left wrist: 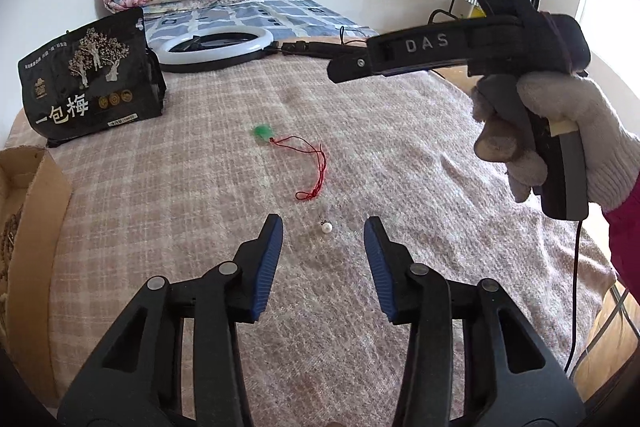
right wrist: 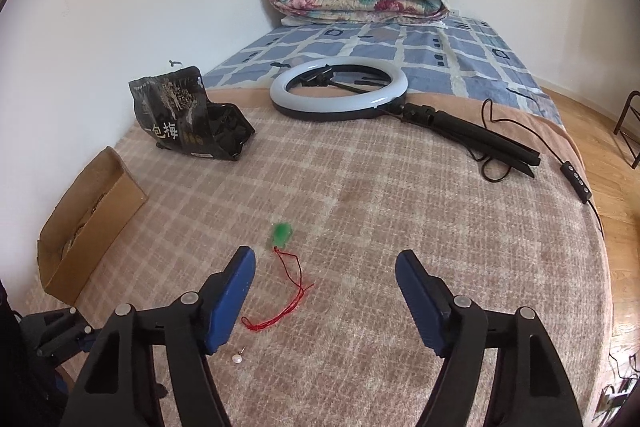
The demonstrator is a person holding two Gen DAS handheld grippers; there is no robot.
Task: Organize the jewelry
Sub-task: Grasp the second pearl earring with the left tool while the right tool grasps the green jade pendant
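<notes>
Between spread empty left claw point(left wrist: 323, 241) fingers, pearl point(left wrist: 326, 227); right claw point(right wrist: 325, 297) wide, empty; gloved hand point(left wrist: 536, 131) left-view only

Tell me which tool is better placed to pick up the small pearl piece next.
Left, probably. The left tool is open with the pearl piece lying right between its fingertips. The right tool is open too, but the pearl sits off beside its left finger.
</notes>
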